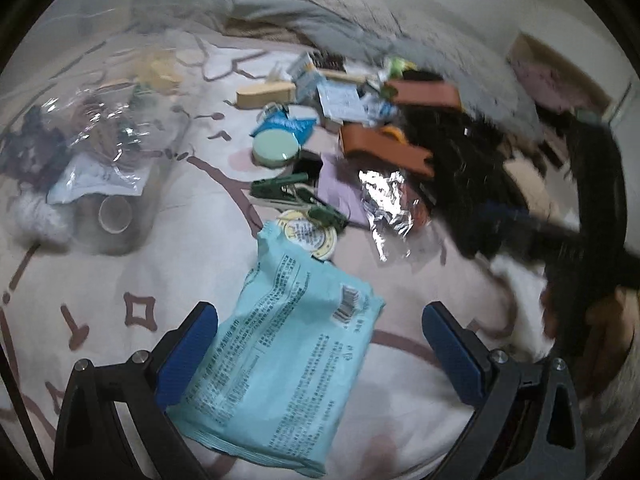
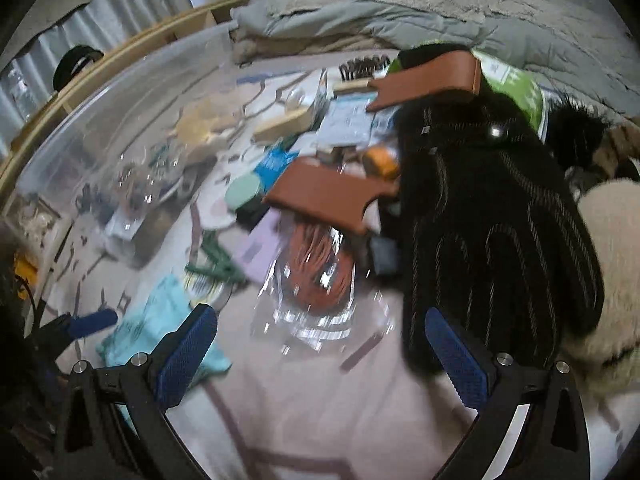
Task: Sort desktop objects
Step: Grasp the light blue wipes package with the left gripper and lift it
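most of the sorting is left, as i judge it. the clear plastic bin (image 1: 100, 140) at the far left holds a few things already, among them a white packet and a small cup, but the main clutter sits loose on the patterned bedsheet (image 1: 120, 280): two brown cases (image 1: 384, 148), a round green tin (image 1: 276, 148), green clips (image 1: 288, 190), a crinkled silver foil bag (image 1: 388, 204), and a black striped glove (image 2: 500, 216) to the right. my left claw (image 1: 320, 360) is spread wide, and the light blue packet (image 1: 280, 360) lies between its blue pads (image 1: 188, 356), brushing the left one but not pinched. my right claw (image 2: 320, 360) is spread wide too and holds nothing; the glove's near edge overlaps its right pad, though i can't tell whether they touch. a clear bag with an orange cable coil (image 2: 320, 264) lies just beyond it.
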{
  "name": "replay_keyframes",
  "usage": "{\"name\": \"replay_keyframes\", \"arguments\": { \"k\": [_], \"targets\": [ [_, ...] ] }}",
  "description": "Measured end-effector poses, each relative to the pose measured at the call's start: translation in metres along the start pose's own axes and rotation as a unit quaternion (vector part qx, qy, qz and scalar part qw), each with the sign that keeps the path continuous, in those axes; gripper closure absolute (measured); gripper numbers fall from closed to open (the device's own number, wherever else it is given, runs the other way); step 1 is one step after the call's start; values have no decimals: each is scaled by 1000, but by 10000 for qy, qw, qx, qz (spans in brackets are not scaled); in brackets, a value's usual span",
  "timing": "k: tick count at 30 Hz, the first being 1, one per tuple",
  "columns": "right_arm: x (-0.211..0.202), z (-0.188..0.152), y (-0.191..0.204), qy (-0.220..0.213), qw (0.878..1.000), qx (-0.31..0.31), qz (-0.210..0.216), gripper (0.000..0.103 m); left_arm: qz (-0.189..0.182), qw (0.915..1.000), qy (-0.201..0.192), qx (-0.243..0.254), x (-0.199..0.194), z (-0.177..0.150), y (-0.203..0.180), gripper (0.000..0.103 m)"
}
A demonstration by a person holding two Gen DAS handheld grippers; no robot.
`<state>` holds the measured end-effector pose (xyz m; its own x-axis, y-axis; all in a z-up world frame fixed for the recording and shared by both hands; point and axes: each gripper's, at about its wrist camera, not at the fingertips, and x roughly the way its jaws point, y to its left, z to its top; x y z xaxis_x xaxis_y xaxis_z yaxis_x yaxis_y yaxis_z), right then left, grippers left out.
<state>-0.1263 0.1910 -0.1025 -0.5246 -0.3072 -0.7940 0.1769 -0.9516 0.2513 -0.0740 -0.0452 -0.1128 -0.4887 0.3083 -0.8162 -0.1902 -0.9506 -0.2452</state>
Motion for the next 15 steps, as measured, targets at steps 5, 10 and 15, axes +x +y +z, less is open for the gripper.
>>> {"name": "replay_keyframes", "arguments": {
  "k": [5,10,15],
  "targets": [
    [0,14,-5,-426,9989,53,188,0,82,9991,387,145,15,6,4,0],
    [9,21,1,-471,9982,-37,355,0,479,9962,666,293,29,-2,2,0],
    [18,19,13,-357,9981,-288,416,0,747,9950,645,183,30,-11,2,0]
  ]
}}
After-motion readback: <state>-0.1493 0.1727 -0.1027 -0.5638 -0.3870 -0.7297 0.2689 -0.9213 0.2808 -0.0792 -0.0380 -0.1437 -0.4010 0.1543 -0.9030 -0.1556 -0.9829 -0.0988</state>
